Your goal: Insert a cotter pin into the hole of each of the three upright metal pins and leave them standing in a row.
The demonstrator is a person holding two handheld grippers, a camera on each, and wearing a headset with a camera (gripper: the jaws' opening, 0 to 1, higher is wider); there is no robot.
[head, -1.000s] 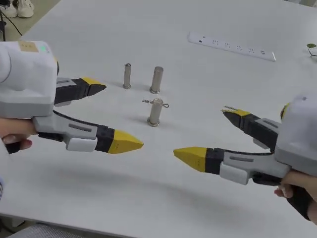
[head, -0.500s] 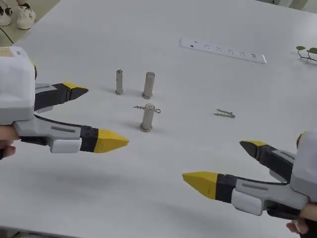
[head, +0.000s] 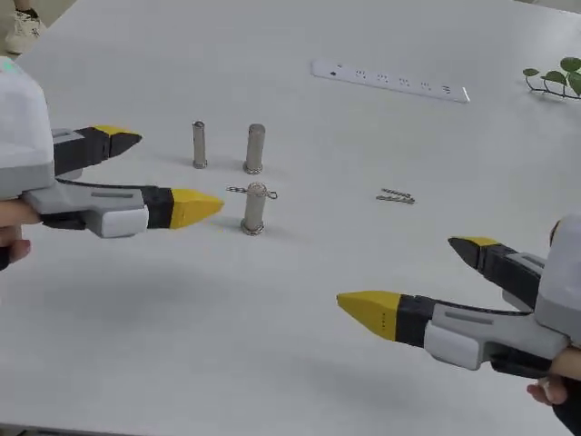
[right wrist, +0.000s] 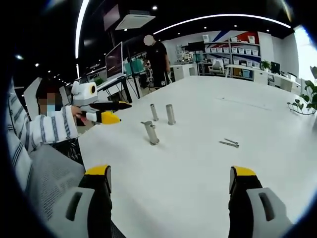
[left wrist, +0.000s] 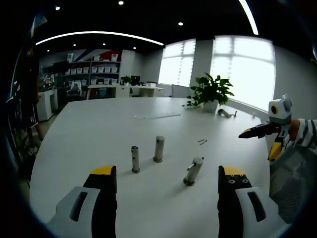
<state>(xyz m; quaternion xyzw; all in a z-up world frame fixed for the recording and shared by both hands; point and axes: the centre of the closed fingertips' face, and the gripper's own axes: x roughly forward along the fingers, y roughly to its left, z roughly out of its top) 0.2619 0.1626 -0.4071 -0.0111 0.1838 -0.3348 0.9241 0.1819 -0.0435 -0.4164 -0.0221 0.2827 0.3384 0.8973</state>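
Left gripper [head: 177,171] spread wide, holding nothing, left of the metal pins. Right gripper [head: 397,272] spread wide, holding nothing, near right. All pins upright on tabletop [head: 300,363]: front pin [head: 254,211] has cotter pin [head: 238,191] through its top; thin pin [head: 199,143] and thick pin [head: 255,148] side by side behind. Loose cotter pins [head: 396,195] lie well right.

Head view. The left gripper [head: 179,171] is cut off behind its jaws by the left picture edge, and the right gripper [head: 395,271] by the right edge and bottom corner. A leafy sprig [head: 547,78] toward the worktop's far right runs out of frame. Mid-worktop, the loose cotter pins [head: 396,196] are too small to count. Cross-holes in the thin metal pin [head: 199,143] and the thick metal pin [head: 255,148] cannot be resolved.
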